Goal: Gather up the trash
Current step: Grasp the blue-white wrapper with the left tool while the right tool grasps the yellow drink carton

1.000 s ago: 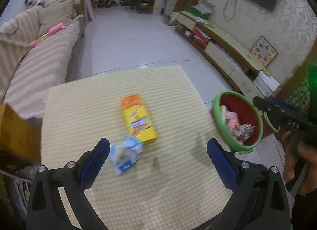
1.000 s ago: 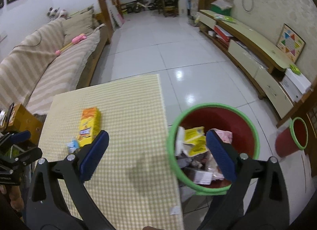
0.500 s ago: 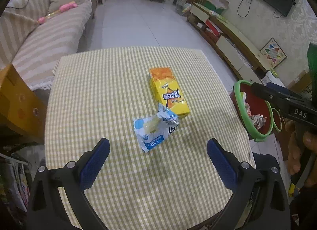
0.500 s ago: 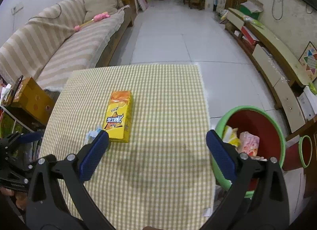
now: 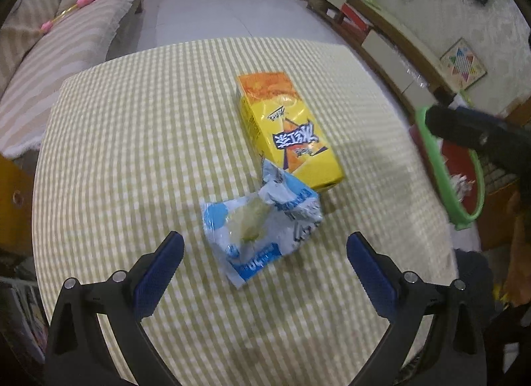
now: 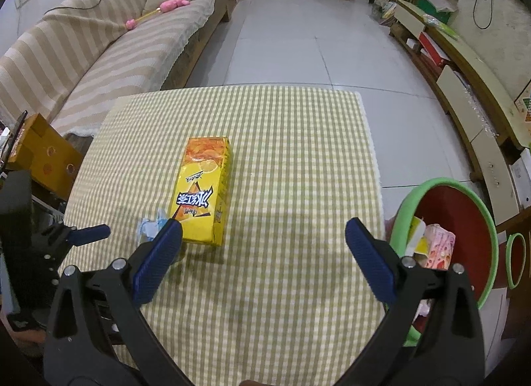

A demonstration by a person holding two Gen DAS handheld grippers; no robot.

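Item 1, blue-and-white wrapper (image 5: 262,230): crumpled plastic, lying flat on the tabletop toward its near edge, left of centre as the right wrist view shows it. One corner touches or overlaps the near end of item 2. Not yet collected.

Item 2, yellow drink carton (image 6: 202,191): lying on its side near the middle of the tabletop, long axis running from near edge to far edge. Not yet collected.

Left gripper (image 5: 265,251): jaws spread wide, holding nothing, hovering just short of the wrapper, which sits between the line of the two blue pads. Judged to be lining up for the wrapper.

Right gripper (image 6: 264,240): jaws spread wide, empty, above the near right part of the tabletop.

Red bin with green rim (image 6: 444,183): on the floor just off the right edge of the tabletop. Holds several cartons and wrappers already.

Table, checked yellow-green cloth (image 6: 298,140): carries only items 1 and 2.

Progress, as judged: part of the trash binned; two pieces left.
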